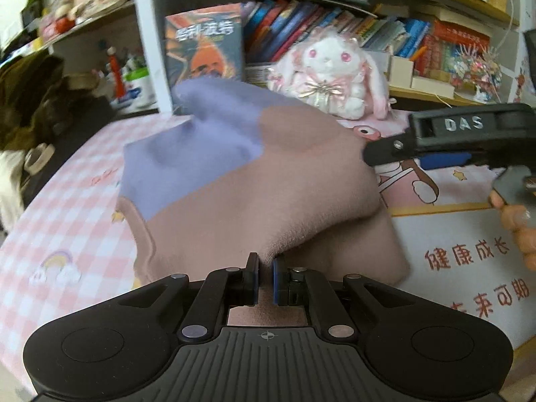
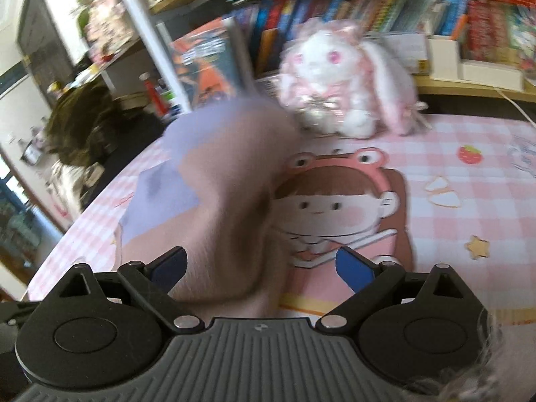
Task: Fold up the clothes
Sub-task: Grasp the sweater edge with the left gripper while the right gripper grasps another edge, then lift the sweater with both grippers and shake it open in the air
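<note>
The left gripper [image 1: 266,276] pinched the soft mauve-and-lilac fleece garment [image 1: 254,197]; the right gripper [image 2: 261,268] stood spread, cloth between its fingers.

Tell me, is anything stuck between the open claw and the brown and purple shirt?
Nothing visible is. The right claw is open, with the shirt bunched right between its fingers. The left claw is already pinching that shirt. The bunny toy sits far behind.

Left gripper [image 1: 266,269]: black linkage arms showing silver pivot screws, blue-edged pads, ribbed grey base. Right gripper [image 2: 261,264]: displaying matching black body and blue pads.
</note>
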Available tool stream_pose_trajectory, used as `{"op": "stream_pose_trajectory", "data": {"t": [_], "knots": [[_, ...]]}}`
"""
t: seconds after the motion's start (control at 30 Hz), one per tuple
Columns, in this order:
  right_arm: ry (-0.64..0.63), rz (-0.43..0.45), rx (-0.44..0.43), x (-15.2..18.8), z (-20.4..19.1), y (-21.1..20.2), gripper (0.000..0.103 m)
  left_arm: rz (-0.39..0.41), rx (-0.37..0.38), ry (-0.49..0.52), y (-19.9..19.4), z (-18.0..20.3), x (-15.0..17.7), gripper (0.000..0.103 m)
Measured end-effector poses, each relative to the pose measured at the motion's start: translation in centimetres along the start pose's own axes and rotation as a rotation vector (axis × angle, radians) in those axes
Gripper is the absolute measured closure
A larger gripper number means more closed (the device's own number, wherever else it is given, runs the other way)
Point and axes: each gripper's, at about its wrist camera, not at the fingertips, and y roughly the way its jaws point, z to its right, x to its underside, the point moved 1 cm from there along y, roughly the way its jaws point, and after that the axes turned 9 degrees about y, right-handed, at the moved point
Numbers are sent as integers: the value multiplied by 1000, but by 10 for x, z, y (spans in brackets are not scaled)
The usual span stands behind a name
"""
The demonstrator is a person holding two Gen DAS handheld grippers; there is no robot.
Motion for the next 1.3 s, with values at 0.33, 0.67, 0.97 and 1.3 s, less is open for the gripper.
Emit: {"op": "stream_pose_trajectory", "data": {"t": [0.33, 0.67, 0.97, 1.3], "knots": [[25, -132, -9, 5, -22, 37, 25, -11, -10, -45, -28, -10, 26, 96], [23, -61, 79, 1, -16, 40, 85, 52, 86, -109, -42, -27, 31, 58], [-93, 104, 372, -21, 16, 12, 54, -14, 48, -101, -3, -79, 29, 56], [-446, -122, 121, 70, -62, -29, 43, -92, 264, -433, 87, -166, 15, 56]]}}
